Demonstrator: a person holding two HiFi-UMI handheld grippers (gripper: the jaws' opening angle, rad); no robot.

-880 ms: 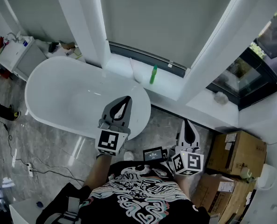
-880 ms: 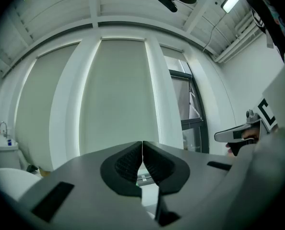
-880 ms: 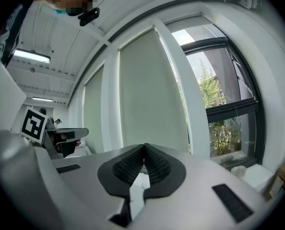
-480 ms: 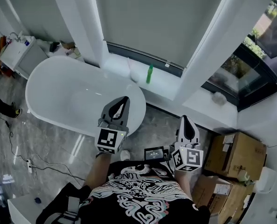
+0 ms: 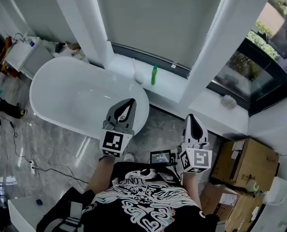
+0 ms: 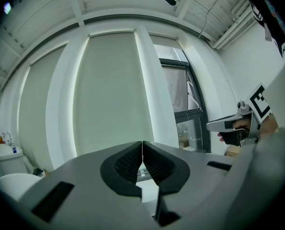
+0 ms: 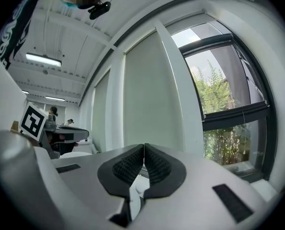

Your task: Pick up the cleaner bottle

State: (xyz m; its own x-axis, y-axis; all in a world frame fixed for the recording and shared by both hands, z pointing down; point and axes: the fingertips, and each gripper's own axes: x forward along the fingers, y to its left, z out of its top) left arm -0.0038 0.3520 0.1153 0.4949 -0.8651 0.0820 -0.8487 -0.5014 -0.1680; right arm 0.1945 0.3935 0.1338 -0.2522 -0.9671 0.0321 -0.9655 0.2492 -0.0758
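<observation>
Window ledge (image 5: 175, 90): green cleaner bottle (image 5: 154, 75) upright, neck up; left gripper (image 5: 131, 102), right gripper (image 5: 193, 117) fingers clenched, empty

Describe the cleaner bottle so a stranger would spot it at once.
Start at the white bathtub, then look to the window ledge behind its rounded end. The bottle stands upright there, next to a pale lump. It is slim and the only green thing on the ledge.
</observation>
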